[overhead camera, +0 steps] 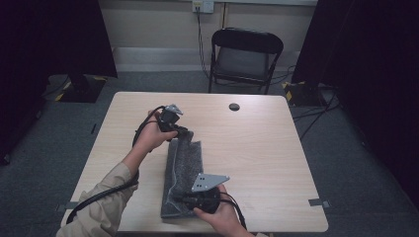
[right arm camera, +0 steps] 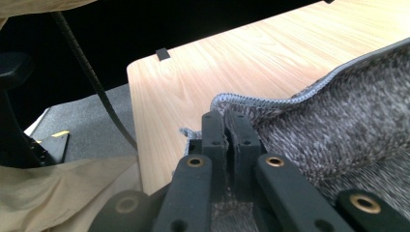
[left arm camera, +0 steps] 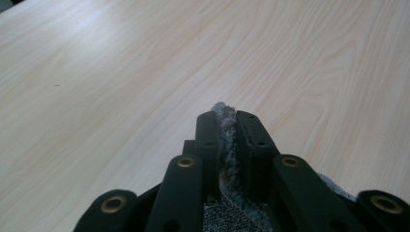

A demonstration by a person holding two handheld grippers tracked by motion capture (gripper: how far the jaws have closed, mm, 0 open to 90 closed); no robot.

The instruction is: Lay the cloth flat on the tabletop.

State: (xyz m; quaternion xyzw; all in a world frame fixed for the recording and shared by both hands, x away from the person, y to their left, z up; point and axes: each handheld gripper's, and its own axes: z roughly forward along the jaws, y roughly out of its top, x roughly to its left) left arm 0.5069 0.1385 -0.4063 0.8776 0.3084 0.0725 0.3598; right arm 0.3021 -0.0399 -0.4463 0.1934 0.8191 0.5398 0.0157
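A grey woolly cloth lies folded in a long strip on the wooden table. My left gripper is at the cloth's far end, shut on its edge. In the left gripper view the jaws pinch a fold of cloth just above the bare wood. My right gripper is at the near end, shut on the cloth's near-left corner. The right gripper view shows the hemmed edge pinched between the jaws, with the cloth spreading away to the right.
A round black cable hole sits in the table's far middle. A black folding chair stands beyond the far edge. The table's near-left corner is close to my right gripper, beside a sleeve and a trailing cable.
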